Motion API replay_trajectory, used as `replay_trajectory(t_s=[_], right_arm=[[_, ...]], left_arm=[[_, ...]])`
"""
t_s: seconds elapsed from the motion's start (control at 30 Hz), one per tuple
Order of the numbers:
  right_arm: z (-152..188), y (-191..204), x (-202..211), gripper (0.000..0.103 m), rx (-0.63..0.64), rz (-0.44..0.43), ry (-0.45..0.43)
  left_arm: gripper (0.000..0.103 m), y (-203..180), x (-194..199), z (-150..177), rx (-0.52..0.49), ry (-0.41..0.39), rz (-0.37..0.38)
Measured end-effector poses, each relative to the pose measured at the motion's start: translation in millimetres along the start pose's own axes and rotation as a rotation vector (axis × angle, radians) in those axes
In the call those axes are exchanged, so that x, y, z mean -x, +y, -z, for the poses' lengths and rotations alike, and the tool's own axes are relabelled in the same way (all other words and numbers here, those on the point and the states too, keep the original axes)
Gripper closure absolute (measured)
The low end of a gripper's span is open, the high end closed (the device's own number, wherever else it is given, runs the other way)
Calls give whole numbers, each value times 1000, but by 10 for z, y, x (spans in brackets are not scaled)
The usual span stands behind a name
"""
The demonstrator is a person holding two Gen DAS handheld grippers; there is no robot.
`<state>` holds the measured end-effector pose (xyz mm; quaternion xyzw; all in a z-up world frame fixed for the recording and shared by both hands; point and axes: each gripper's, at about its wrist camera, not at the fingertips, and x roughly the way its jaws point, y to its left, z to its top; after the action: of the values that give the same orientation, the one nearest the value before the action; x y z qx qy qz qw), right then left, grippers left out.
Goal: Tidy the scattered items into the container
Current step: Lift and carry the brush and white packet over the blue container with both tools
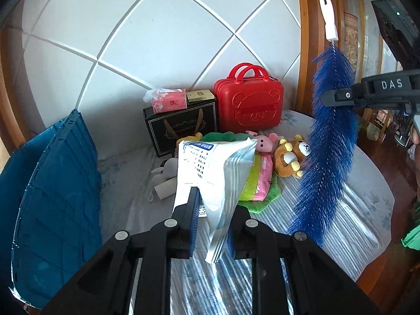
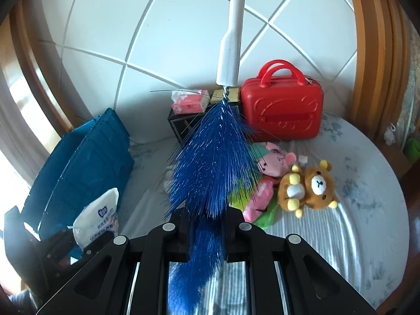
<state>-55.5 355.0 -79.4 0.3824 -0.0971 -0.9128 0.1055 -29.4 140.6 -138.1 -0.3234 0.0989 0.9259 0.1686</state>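
Note:
My left gripper (image 1: 210,225) is shut on a white wipes packet (image 1: 212,173), held above the bed; the packet also shows in the right wrist view (image 2: 97,218). My right gripper (image 2: 207,233) is shut on the bristles of a blue brush (image 2: 210,157) with a white handle (image 2: 231,39), held upright; it also shows in the left wrist view (image 1: 328,141). The blue folding crate (image 1: 52,197) stands at the left, also seen in the right wrist view (image 2: 84,152). A brown bear plush (image 2: 312,186), a pink pig plush (image 2: 275,162) and a pink-green packet (image 1: 257,181) lie on the bed.
A red suitcase (image 1: 249,102) and a black gift box (image 1: 181,126) with a pink tissue pack (image 1: 168,99) stand against the white padded headboard (image 1: 157,39). A grey plush (image 1: 165,173) lies by the box. The round bed edge (image 2: 393,223) drops to a wooden floor at the right.

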Motion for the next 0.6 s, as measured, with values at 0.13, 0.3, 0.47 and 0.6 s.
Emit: replay_trajectory(t_s=[0.13, 0.3, 0.47, 0.6], right_arm=[[55, 118, 89, 89, 12, 2, -3], [127, 261, 190, 88, 18, 2, -5], [181, 453, 283, 88, 30, -3, -6], [188, 639, 349, 88, 43, -12, -8]], left_arm=[[86, 135, 116, -63, 18, -4, -7], [86, 324, 232, -132, 47, 0, -5], [86, 504, 366, -186, 61, -12, 20], [86, 657, 466, -235, 70, -23, 27]])
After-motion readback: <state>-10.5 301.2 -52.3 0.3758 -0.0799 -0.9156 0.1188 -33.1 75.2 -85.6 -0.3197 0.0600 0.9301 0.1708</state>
